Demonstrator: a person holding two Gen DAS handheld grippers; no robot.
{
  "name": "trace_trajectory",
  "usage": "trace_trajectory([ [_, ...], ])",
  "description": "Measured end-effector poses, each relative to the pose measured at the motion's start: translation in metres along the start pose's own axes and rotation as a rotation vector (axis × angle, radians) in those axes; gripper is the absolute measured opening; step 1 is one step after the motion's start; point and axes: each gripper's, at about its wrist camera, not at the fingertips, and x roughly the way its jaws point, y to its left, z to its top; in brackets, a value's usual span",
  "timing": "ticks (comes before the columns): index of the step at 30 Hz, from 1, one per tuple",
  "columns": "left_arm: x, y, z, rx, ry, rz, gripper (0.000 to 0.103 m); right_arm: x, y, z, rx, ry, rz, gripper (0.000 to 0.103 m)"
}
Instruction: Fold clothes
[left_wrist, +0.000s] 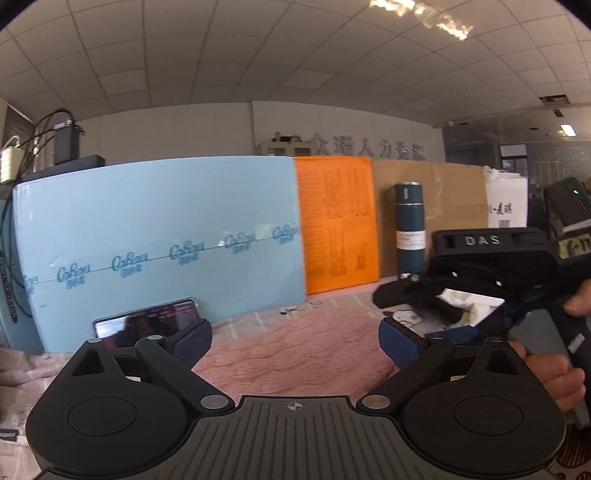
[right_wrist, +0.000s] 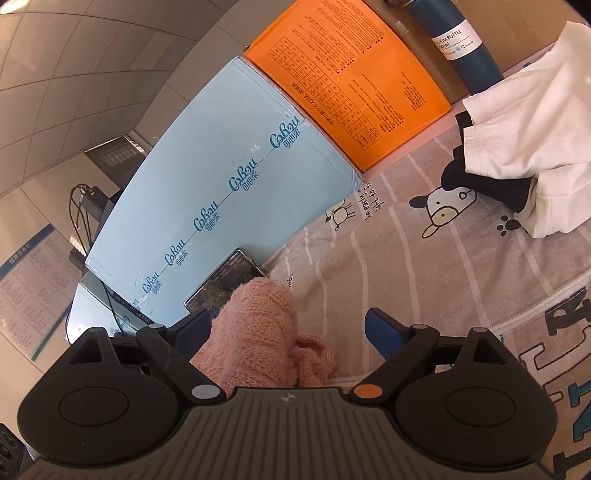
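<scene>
Bright, even daylight — sun glare on the ceiling (left_wrist: 424, 18), strong fisheye bending, slight motion blur.

A pink knitted sweater (right_wrist: 258, 332) lies bunched on the bedsheet, a white-and-black garment (right_wrist: 524, 147) heaped well apart.

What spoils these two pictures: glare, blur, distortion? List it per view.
Left wrist view: fisheye bends the blue board; bright glare patches on the ceiling; the wall lettering is soft. Right wrist view: whole scene tilted and curved; the white garment nearly washes out in strong light; the pink knit close to the lens stays fairly sharp.
</scene>
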Motion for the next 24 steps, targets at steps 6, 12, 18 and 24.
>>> trace_trajectory([
  [6, 0.034, -0.033, -0.01, 0.117, 0.099, -0.082, 0.095, 0.001, -0.005, 0.002, 0.041, 0.01, 0.0, 0.091],
  [12, 0.046, -0.003, -0.012, -0.062, 0.165, -0.097, 0.031, 0.005, -0.005, 0.001, 0.046, 0.048, 0.002, 0.091],
  [18, 0.027, 0.027, -0.005, -0.15, 0.082, -0.017, 0.025, 0.016, -0.004, -0.004, 0.027, 0.103, -0.017, 0.091],
  [24, 0.006, 0.049, 0.0, -0.176, 0.003, 0.081, 0.025, 0.034, 0.004, -0.02, -0.014, 0.195, 0.006, 0.087],
])
